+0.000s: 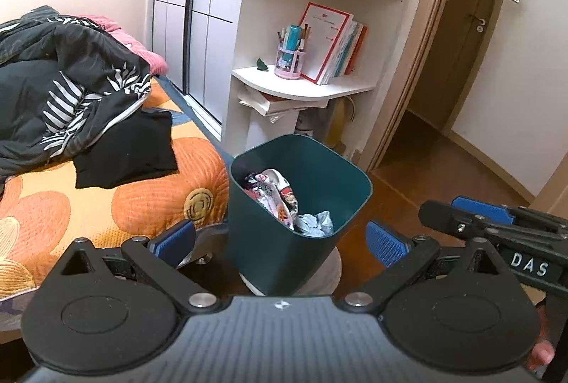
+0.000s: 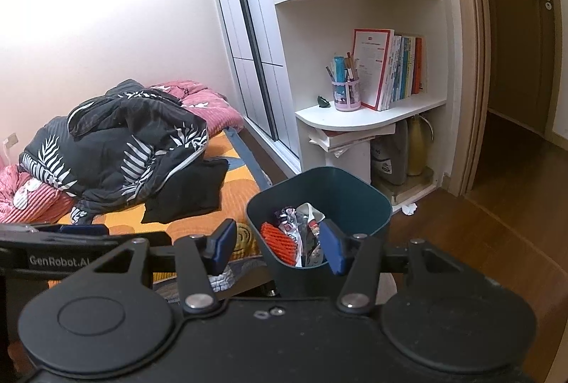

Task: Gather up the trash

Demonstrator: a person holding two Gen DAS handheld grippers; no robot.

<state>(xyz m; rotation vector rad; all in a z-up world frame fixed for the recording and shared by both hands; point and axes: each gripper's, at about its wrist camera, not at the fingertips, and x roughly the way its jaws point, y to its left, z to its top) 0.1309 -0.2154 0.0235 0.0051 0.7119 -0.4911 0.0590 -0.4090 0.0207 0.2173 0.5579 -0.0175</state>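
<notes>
Bin: dark teal trash bin (image 1: 298,205) stands on the wood floor (image 2: 472,241) beside the bed (image 1: 71,205), in front of the white shelf unit (image 2: 358,120); appears to sit on a whitish round base, partly hidden.
Bin contents: already holds trash, i.e. printed wrappers (image 1: 277,194), a pale crumpled piece (image 1: 316,223), and an orange-red ribbed item (image 2: 278,242) seen from the right wrist view. Approx. a third full, judging by the inside wall showing.
Left tool: left tool (image 1: 280,241) is spread wide w/ nothing between the blue pads; bin lies ahead, between the fingers in view but not touched.
Right tool: right tool (image 2: 278,249) is at medium width, empty; it hovers over the bin's near rim, pads not gripping anything.
Done so far: some trash is in the bin, so part of the job looks finished.
Left to do: a small white crumpled scrap (image 2: 409,209) lies on the floor by the shelf unit's foot, well apart from both tools; prob. the next pickup.
Other: black-and-white quilt (image 2: 120,148) and black garment (image 1: 127,148) on the bed are laundry, not trash, as far as can be judged. No other litter visible.
</notes>
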